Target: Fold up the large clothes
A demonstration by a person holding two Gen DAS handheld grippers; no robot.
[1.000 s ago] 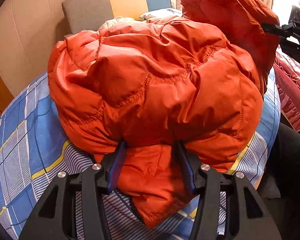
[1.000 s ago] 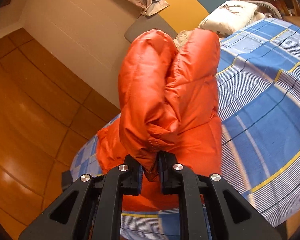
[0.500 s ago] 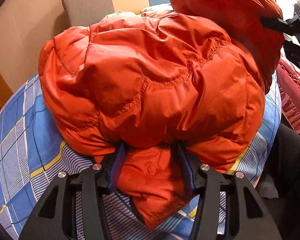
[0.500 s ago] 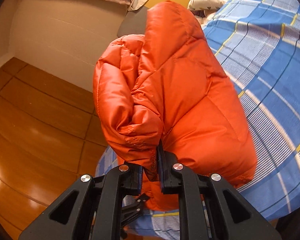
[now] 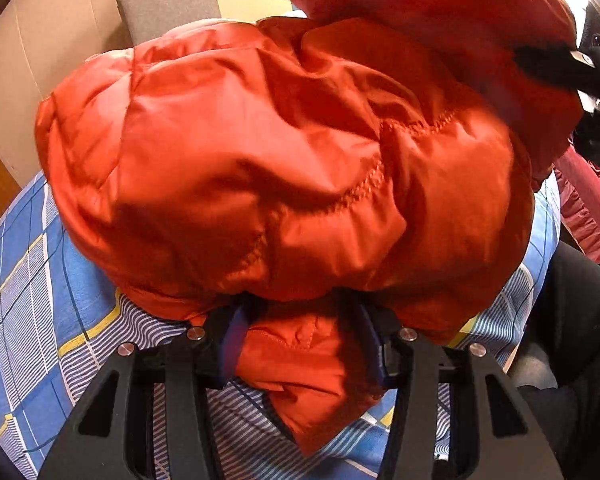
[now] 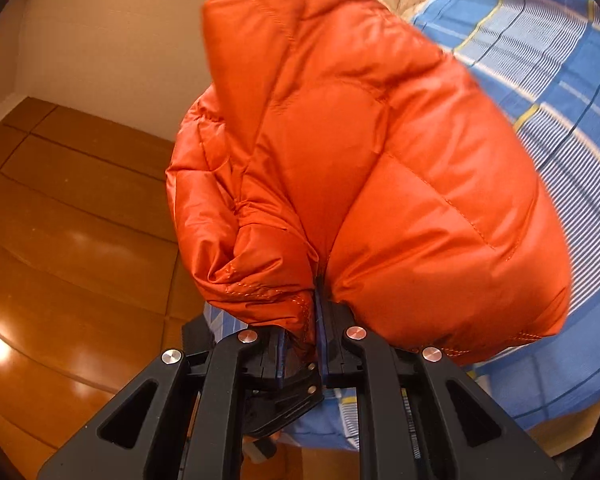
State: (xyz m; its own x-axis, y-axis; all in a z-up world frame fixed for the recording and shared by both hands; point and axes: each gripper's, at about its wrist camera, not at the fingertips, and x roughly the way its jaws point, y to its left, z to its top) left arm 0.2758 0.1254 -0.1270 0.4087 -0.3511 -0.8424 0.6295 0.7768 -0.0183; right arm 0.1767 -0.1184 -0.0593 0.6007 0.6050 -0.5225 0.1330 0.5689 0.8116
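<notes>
The left gripper is clamped on a thick fold of the orange puffer jacket, its blue pads pressing the fabric from both sides. The right gripper pinches a thin edge of the same jacket, jaws nearly together, with a puffy part ballooning above it. The jacket lies heaped on the bed, over a blue checked sheet with yellow lines. Beyond the bed's edge is a wooden floor.
</notes>
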